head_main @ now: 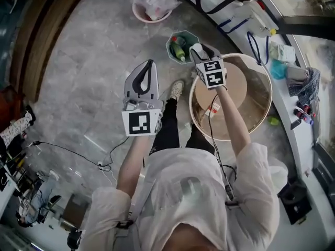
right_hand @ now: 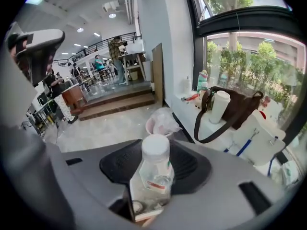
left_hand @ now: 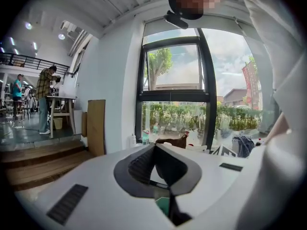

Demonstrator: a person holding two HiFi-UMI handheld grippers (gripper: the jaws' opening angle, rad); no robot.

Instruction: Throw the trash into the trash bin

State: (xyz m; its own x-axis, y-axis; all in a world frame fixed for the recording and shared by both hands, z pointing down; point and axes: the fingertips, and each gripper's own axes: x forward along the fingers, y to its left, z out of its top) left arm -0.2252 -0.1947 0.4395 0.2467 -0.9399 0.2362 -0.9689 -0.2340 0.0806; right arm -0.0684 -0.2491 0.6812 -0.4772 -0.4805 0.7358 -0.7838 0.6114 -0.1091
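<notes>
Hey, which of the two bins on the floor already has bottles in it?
The green bin, beside the right gripper; the pink bin shows only a plastic bag.

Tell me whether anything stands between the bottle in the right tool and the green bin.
Nothing visible does: the bottle in the right tool is close beside the green bin, whose top is open.

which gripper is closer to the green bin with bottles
Right. The right gripper, holding a clear bottle, is at the green bin's rim; the left gripper is off to its lower left, clearly apart.
</notes>
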